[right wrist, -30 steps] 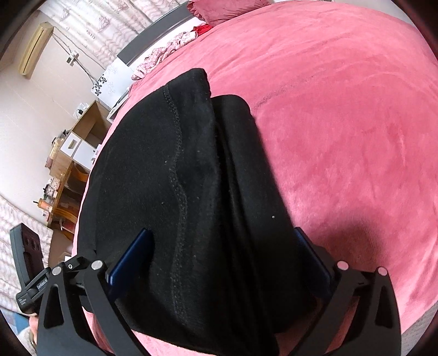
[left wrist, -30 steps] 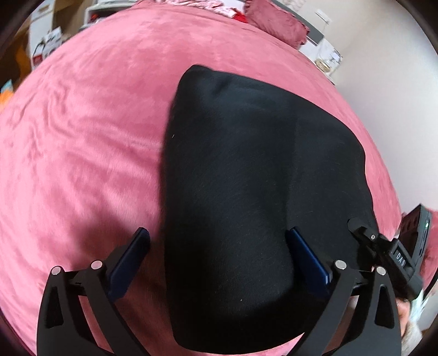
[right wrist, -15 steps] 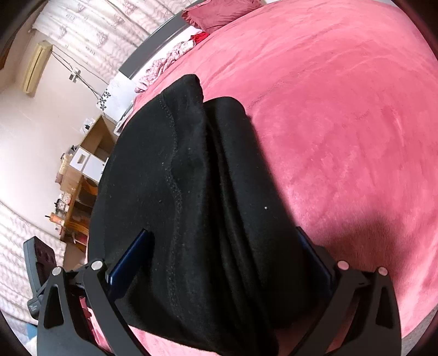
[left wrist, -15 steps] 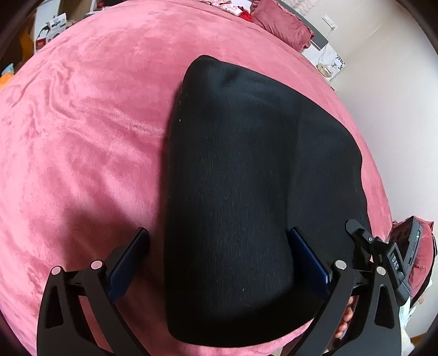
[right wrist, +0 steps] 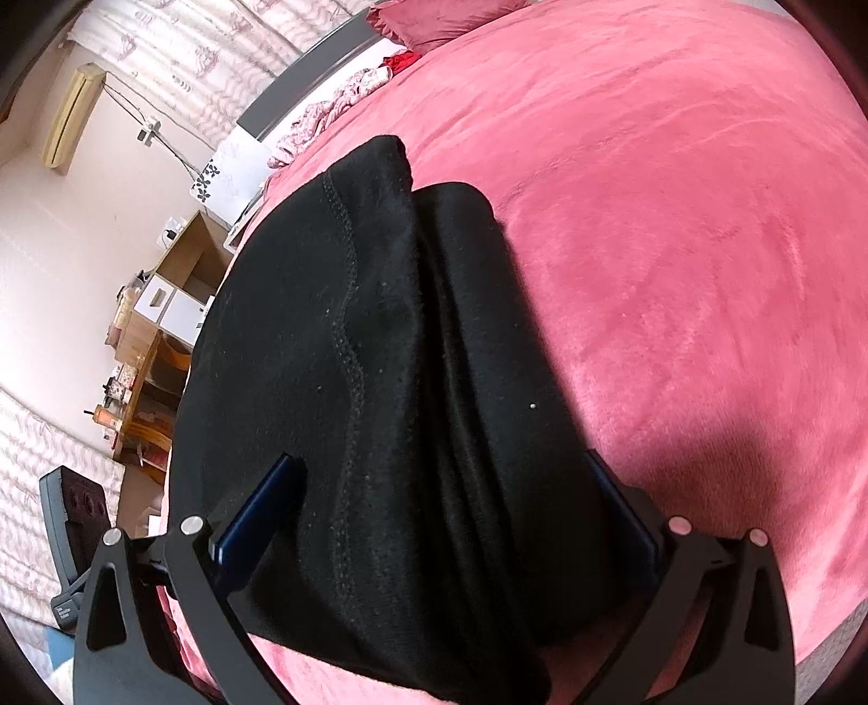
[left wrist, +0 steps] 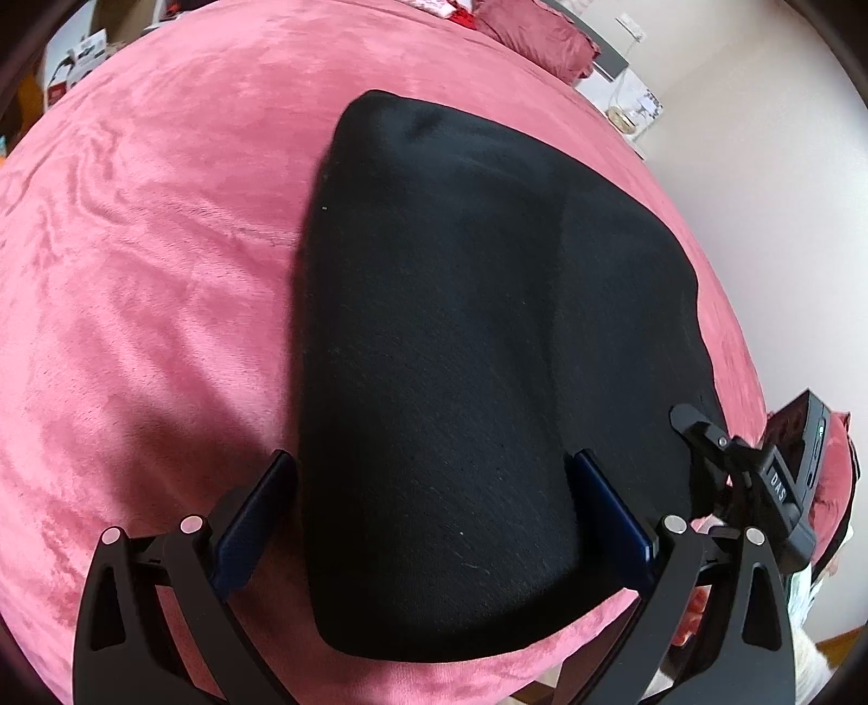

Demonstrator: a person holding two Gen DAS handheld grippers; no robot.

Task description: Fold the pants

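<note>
Black knit: the pants (left wrist: 461, 352) lie folded into a thick, compact bundle on the bed, flat and smooth on top as my left camera sees them.
Pink plush: the bedspread (left wrist: 163, 271) spreads out under the bundle on every side I can see.
My left gripper (left wrist: 428, 504): fingers spread wide apart, gripping nothing; the bundle's near left part sits between them, its left edge just beside the left pad (left wrist: 255, 515).
My right gripper (right wrist: 445, 504): fingers also wide apart, clamped on nothing; the stacked layers of the bundle's right end fill the gap, and the left pad (right wrist: 260, 510) lies over the black cloth.
Contact: I cannot tell whether either pair of fingers touches the fabric or only hovers just above it.
Layers: from the right camera I see a stitched seam (right wrist: 347, 336) running down the upper layer, with further folds stacked beside it toward the bedspread (right wrist: 678, 271).
Other gripper in view: my right gripper's body (left wrist: 781, 477) shows at the right edge of the left camera, beside the far corner of the bundle.
Head of the bed: a dark pink pillow (left wrist: 537, 38) rests well apart from the pants.
Room: a wooden shelf unit (right wrist: 179, 282) stands by the wall beyond the bed.
</note>
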